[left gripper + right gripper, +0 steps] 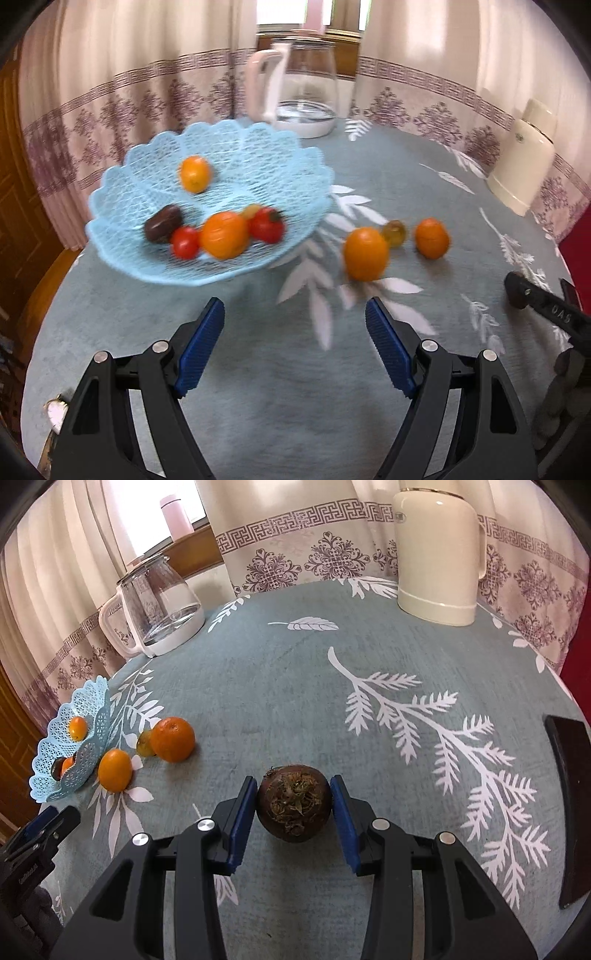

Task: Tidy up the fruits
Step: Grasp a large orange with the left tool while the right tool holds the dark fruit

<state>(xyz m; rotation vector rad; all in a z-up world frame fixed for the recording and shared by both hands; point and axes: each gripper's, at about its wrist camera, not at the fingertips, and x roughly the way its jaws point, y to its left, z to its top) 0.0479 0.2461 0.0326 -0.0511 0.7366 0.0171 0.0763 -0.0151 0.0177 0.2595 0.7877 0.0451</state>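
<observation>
1. Across the whole tabletop: grey-blue leaf-print cloth [295, 686], far edge lost against patterned curtains.
2. At one o'clock in the right wrist view: cream jug [439, 557]; at ten o'clock, glass kettle [159, 602], a little water at its bottom.
3. At ten o'clock in the left wrist view: blue lattice basket [221, 266], blurred, holding two oranges, two red tomatoes, one dark brown fruit and a half-hidden yellowish one.
4. Beside the basket, loose on the cloth: two oranges [365, 253] with a small greenish fruit between.
5. Low centre: dark brown round fruit [294, 802], right gripper [294, 805] clamped on its sides.
6. Left gripper [295, 347]: jaws wide apart, holding nothing.
</observation>
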